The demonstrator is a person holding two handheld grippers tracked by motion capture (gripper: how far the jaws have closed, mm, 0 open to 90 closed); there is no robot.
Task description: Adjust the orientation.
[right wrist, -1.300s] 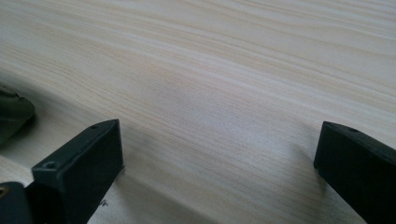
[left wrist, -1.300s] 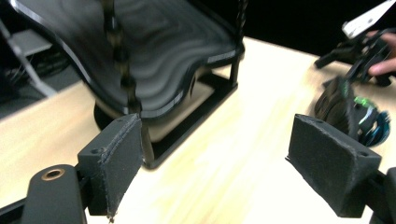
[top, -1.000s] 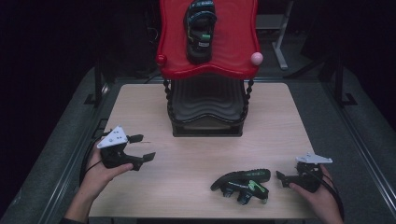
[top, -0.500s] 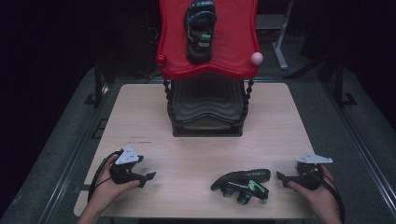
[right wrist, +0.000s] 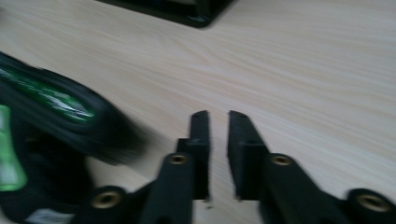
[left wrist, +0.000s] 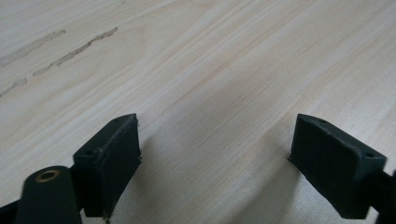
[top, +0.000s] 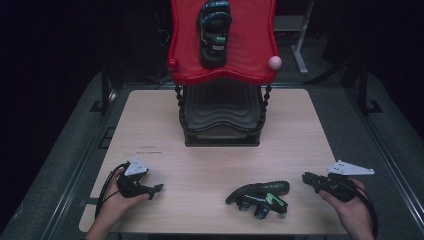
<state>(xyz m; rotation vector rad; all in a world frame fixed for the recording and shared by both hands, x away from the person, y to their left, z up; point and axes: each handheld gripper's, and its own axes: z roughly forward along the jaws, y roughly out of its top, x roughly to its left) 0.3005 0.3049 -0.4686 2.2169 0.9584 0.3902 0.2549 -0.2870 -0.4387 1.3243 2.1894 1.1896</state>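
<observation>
Left hand-held gripper [top: 159, 188]: I've got it low at the near left of the surface [top: 300, 130], jaws spread wide, nothing but bare wood between them in the left gripper view [left wrist: 215, 154].
Right hand-held gripper [top: 306, 177]: at the near right edge, jaws pointing left toward the sandal; they've just been closing and now stand nearly together with a thin slit and nothing between them, as the right gripper view [right wrist: 218, 119] shows.
Sandal on the surface [top: 260, 195]: black with green trim, lying near the front edge between my two hands, closer to the right one, apart from its jaws. In the right gripper view it sits blurred at the left [right wrist: 51, 112].
Rack [top: 222, 117]: black ribbed stand at the middle of the surface, carrying a red tray [top: 250, 45] on top.
Second sandal [top: 215, 32]: lying on the red tray, toe pointing away from me.
Knobs: a pink ball [top: 274, 62] at the tray's right corner.
</observation>
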